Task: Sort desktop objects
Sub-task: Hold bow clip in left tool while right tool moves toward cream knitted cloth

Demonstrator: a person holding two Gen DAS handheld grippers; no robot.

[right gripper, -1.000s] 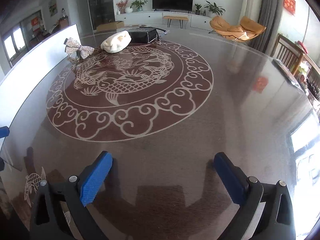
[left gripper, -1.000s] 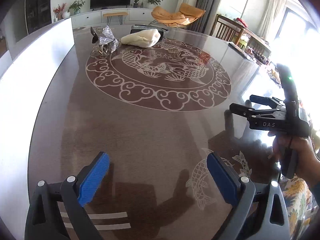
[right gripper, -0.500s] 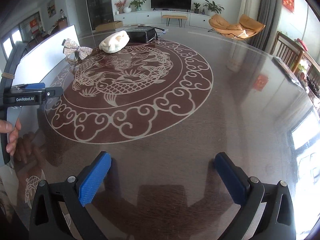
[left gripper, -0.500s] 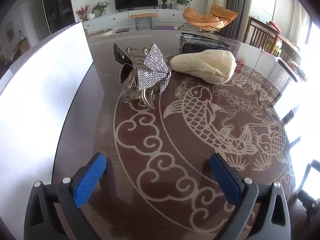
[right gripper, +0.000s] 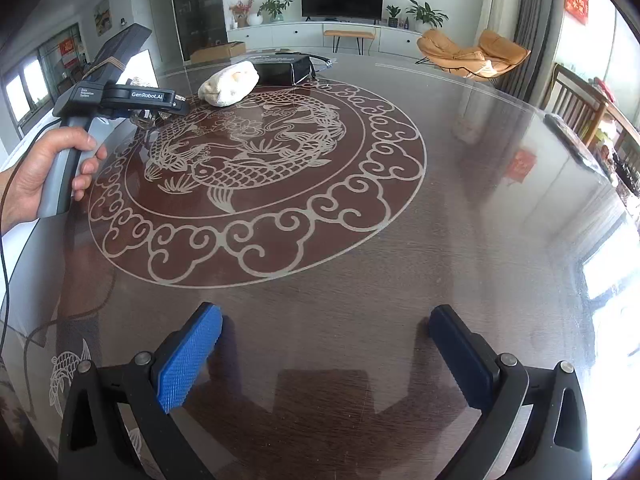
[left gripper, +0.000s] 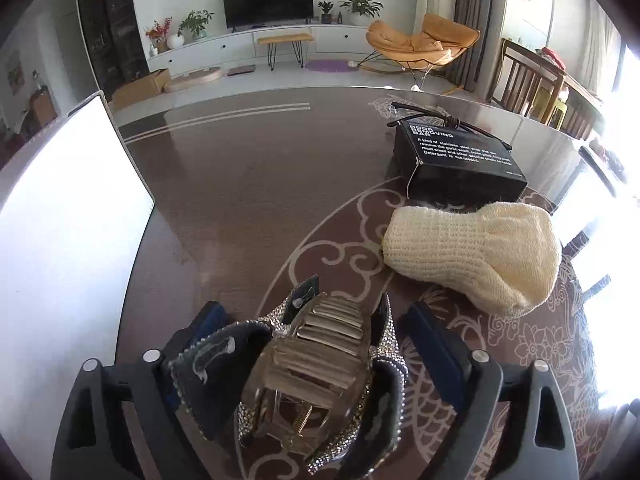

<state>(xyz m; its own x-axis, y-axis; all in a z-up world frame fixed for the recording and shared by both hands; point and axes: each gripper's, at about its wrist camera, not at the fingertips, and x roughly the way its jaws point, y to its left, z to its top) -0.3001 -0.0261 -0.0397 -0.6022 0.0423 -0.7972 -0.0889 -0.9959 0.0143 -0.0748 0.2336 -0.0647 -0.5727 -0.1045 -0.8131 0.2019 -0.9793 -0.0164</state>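
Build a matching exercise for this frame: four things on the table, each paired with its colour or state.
Things:
1. hair clip
2. knitted pouch
3. box
4. right gripper

States:
A. black with white print
B. cream, lying on its side
C. open over bare tabletop
D. between the left gripper's closing jaws

Pairs: 1-D, 2-B, 3-A, 4-C

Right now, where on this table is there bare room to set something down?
Free: the wide stretch between the right gripper and the fish medallion, and the strip between the white board and the black box. Crowded: hair clip in the left gripper, knitted pouch and box.
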